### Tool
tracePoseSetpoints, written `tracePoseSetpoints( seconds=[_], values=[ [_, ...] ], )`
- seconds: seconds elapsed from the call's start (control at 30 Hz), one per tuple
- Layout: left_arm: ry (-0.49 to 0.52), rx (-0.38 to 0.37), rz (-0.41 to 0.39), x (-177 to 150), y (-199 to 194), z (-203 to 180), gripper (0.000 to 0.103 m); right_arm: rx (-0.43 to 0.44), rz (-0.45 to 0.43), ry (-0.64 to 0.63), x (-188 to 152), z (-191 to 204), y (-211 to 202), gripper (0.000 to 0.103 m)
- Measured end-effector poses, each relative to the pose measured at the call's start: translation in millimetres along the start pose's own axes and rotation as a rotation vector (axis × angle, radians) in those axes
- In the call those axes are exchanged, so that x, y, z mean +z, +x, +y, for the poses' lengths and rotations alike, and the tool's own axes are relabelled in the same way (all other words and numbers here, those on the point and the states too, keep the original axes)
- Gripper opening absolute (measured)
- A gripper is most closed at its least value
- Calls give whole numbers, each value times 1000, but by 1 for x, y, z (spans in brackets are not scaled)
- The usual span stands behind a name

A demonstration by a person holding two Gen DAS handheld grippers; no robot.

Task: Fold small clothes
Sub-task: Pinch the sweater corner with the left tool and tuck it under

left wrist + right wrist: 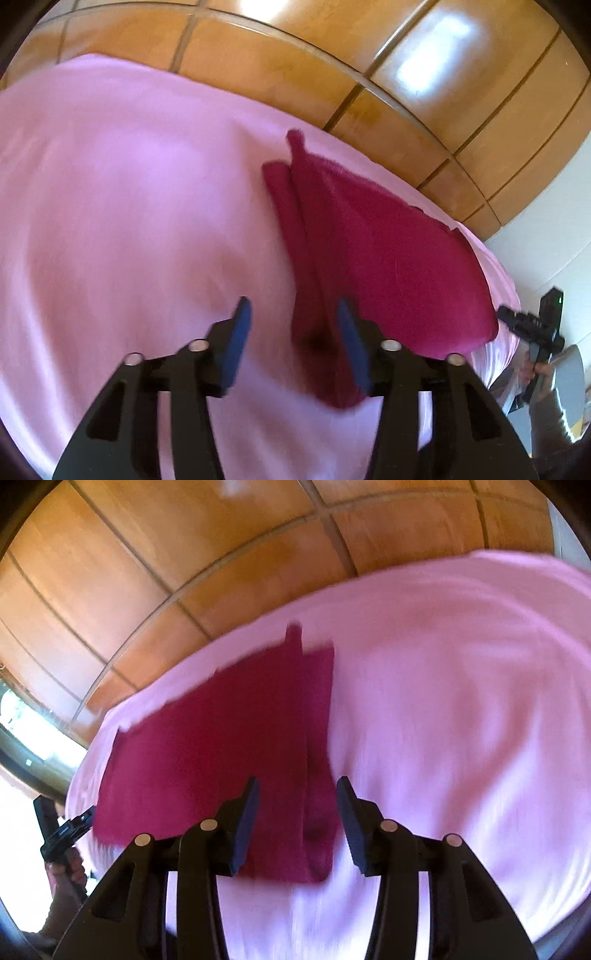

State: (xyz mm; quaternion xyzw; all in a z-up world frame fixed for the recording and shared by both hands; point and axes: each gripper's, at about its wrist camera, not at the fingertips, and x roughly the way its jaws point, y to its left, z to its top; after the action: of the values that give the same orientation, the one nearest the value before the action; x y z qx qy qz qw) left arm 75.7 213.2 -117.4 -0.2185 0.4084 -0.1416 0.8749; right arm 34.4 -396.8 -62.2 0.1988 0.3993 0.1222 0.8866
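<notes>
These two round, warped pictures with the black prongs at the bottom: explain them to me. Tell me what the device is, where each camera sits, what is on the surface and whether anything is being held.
There is no robot here. A person holds a hand-operated gripper in each hand, and each carries a wide-angle camera looking forward along its two fingers, which is why the pictures bulge.

One picture comes from the left gripper, the other from the right gripper. The black prongs with blue pads are each gripper's own jaws. Each view also catches the other gripper at its edge.

The surface is a pink sheet, probably on a bed, with wooden cabinet doors behind. On it lies a dark red cloth, partly folded.

Nothing is held: both pairs of jaws stand open, with the cloth's near edge lying below the gaps. Both pictures are motion-blurred.
</notes>
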Motion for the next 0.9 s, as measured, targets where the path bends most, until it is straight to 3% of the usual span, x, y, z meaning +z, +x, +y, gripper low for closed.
tracePoseSetpoints(
  seconds=[0.1, 0.17, 0.27, 0.37, 0.5, 0.53, 0.63, 0.73, 0.77, 0.83, 0.9],
  values=[
    [-31, -16, 8, -18, -5, 0, 51, -3, 46, -6, -23, -1, 7, 40],
    [-35, -20, 5, -24, -7, -1, 51, -25, 72, -17, -29, 1, 16, 22],
    [-27, -1, 0, -27, -15, -1, 51, -96, 42, -47, -26, 7, 15, 13],
    [-4, 36, 0, -32, -20, 2, 51, -98, 43, 7, -27, -10, 17, 12],
    [-27, -13, 7, -39, -26, 6, 51, -135, 46, -30, -30, -5, 22, 14],
    [-13, -20, 4, -41, -28, 5, 51, -140, 44, -38, -29, -2, 21, 16],
    [58, -17, -4, -45, -30, -5, 51, -183, 33, -63, -30, 5, 16, 38],
    [154, -12, 9, -46, -23, -21, 51, -212, -22, -93, -27, 18, 1, 44],
    [177, -17, 17, -46, -18, -26, 51, -216, -52, -113, -25, 26, -6, 53],
    [206, -30, 26, -46, -13, -31, 51, -204, -82, -142, -24, 38, -14, 63],
    [242, -31, 20, -44, -6, -39, 51, -184, -90, -190, -23, 56, -12, 64]
  ],
)
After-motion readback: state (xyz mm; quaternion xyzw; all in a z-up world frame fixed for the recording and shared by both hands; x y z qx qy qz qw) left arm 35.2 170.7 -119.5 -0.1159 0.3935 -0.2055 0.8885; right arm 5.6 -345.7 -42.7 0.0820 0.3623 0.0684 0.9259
